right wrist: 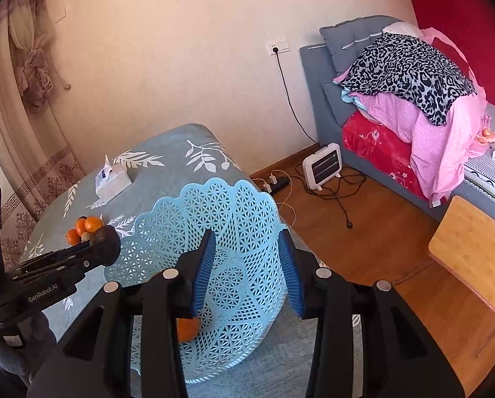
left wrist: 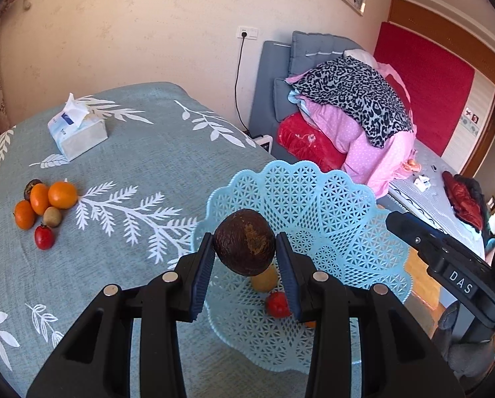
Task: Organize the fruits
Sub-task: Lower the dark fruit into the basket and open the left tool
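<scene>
My left gripper (left wrist: pixel 244 255) is shut on a dark brown round fruit (left wrist: pixel 244 242) and holds it above the light blue lattice basket (left wrist: pixel 330 205). The basket holds a yellowish fruit (left wrist: pixel 264 280), a red one (left wrist: pixel 278 304) and an orange one, partly hidden. A pile of oranges (left wrist: pixel 49 197), a kiwi and a red fruit (left wrist: pixel 43 237) lies on the table at the left. My right gripper (right wrist: pixel 247 262) is open around the basket's right rim (right wrist: pixel 247 212); the basket is tilted. The left gripper with the brown fruit (right wrist: pixel 106 242) shows at the left of the right wrist view.
A tissue box (left wrist: pixel 78 132) stands at the back of the blue leaf-patterned tablecloth (left wrist: pixel 131 165). Right of the table lie a wooden floor with cables and a small heater (right wrist: pixel 322 165), a wooden stool (right wrist: pixel 473 252) and a bed with piled blankets (right wrist: pixel 413 99).
</scene>
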{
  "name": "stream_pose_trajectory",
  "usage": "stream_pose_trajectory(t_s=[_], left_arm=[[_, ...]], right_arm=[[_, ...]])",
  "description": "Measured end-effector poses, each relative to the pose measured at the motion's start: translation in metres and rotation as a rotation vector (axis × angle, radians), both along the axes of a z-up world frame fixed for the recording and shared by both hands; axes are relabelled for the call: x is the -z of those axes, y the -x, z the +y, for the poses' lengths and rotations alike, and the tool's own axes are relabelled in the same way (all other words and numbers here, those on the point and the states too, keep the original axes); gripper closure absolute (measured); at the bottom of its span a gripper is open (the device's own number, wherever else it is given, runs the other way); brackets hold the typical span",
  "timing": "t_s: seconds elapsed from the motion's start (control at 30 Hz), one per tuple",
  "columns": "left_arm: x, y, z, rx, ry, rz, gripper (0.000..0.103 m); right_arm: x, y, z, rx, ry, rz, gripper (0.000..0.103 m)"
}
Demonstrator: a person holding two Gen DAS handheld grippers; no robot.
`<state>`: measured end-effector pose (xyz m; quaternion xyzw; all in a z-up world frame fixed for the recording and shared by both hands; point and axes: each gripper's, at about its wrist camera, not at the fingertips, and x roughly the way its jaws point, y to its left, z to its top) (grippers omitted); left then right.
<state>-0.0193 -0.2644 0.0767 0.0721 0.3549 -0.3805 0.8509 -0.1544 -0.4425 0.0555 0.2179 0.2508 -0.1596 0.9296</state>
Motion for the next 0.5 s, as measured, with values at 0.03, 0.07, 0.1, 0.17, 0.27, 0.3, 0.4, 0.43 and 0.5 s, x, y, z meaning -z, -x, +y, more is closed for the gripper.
stream_pose_trajectory(t_s=[0.03,0.07,0.1,0.17,0.27,0.3,0.4,0.43,0.5], left_arm=[[0.0,0.001,-0.004,0.011,0.004,0.004,0.065],[-0.001,0.002,-0.007,0.02,0.008,0.005,0.065],[-0.001,0.002,-0.01,0.028,0.012,0.006,0.065],[-0.002,0.004,-0.013,0.046,0.021,0.013,0.061],[-0.005,0.005,-0.009,0.04,0.046,0.004,0.041],[-0.005,0.004,-0.007,0.034,0.048,0.001,0.041],[-0.006,-0.003,0.003,-0.001,0.052,0.01,0.04],[-0.005,-0.006,0.008,-0.017,0.051,0.01,0.04],[-0.005,-0.012,0.017,-0.049,0.051,0.006,0.039]], right_arm=[[0.0,0.0,0.0,0.0,-0.002,-0.001,0.062],[0.001,0.001,0.0,-0.001,-0.004,-0.002,0.062],[0.001,0.001,0.0,-0.002,-0.006,-0.002,0.062],[0.001,0.0,0.0,-0.002,-0.008,-0.003,0.062],[0.0,0.001,0.001,-0.004,-0.009,-0.005,0.062],[0.0,0.0,0.001,-0.004,-0.007,-0.006,0.062],[0.0,-0.001,0.004,-0.01,-0.007,-0.005,0.062],[0.0,-0.002,0.006,-0.012,-0.004,-0.004,0.062],[-0.002,-0.003,0.01,-0.021,-0.002,-0.004,0.062]])
